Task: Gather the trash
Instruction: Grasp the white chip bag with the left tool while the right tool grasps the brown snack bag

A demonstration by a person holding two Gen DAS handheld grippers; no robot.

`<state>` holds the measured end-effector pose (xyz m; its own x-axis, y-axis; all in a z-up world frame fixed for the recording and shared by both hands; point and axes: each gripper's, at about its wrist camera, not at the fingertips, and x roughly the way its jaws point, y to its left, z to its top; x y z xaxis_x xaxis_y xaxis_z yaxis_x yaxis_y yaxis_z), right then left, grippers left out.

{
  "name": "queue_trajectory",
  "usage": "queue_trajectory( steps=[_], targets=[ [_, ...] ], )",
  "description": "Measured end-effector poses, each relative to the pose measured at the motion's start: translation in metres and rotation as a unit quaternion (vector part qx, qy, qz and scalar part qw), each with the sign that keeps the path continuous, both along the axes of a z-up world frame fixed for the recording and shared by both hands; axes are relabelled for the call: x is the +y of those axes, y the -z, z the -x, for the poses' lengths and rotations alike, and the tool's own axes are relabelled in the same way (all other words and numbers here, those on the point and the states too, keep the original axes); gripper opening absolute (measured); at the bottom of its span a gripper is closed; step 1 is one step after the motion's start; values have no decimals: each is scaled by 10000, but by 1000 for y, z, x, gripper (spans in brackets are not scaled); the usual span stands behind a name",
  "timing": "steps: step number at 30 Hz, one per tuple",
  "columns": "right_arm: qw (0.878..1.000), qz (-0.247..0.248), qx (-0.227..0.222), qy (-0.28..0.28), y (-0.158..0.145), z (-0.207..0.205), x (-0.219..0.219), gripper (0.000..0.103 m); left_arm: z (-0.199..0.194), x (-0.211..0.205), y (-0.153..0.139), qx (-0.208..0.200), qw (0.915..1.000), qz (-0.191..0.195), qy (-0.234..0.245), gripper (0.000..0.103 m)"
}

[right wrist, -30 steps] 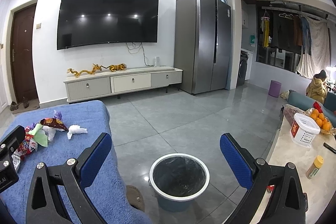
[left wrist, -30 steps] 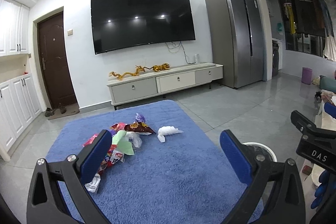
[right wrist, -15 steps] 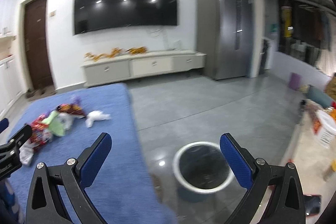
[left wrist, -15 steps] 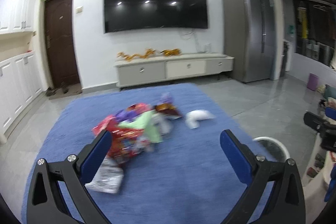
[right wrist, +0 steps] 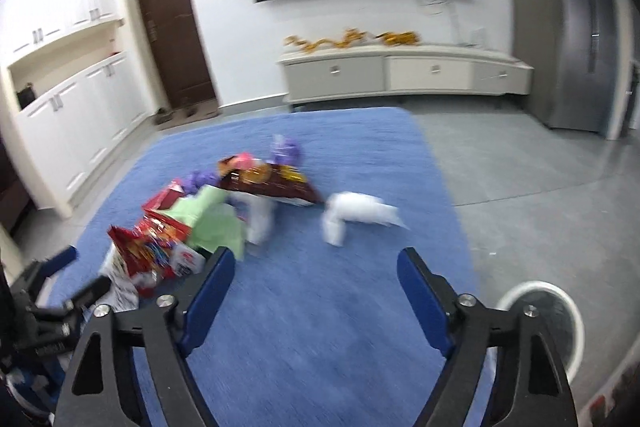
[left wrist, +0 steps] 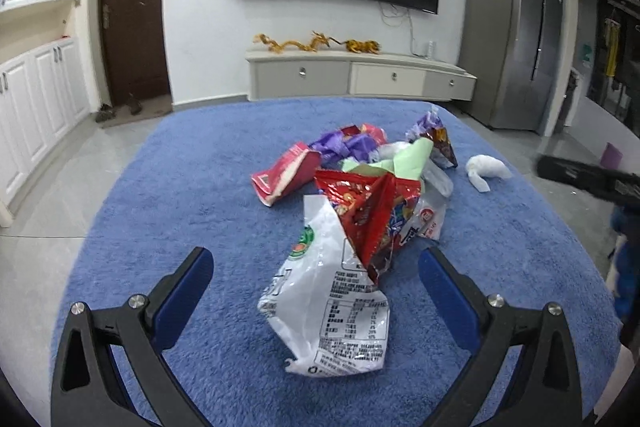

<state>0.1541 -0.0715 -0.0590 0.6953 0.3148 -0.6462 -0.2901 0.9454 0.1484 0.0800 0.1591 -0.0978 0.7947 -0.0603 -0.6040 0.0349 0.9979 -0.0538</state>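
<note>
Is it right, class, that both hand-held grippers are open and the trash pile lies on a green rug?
Not quite. The rug is blue, as the left wrist view shows. The rest holds: the left hand-held gripper and right hand-held gripper are open, and the trash pile lies on the rug.

Bright ceiling light, fisheye edge warp, right wrist view motion-blurred.

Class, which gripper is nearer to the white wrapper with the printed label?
Left. The left gripper has its open jaws either side of the white wrapper; the right gripper is further right, over bare rug.
</note>
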Motion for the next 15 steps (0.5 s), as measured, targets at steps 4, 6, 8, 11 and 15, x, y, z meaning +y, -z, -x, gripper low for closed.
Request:
queue_trajectory(
  steps=[4,6,8,11,15],
  targets=[
    [9993,-118,100,-332,8,-30,19,78,-8,3,9,149,9997,172,122,103],
    [9986,-195,137,-482,13,-44,29,78,-11,4,12,226,9992,292,170,102],
    [9984,-53,112,-553,18,-57,38,78,-14,4,14,286,9989,324,159,101],
    [9978,300,121,-585,28,-76,47,78,-17,2,17,374,9985,356,201,96],
    [9966,423,130,-700,37,-92,50,78,-20,1,20,475,9978,386,250,86]
  ],
)
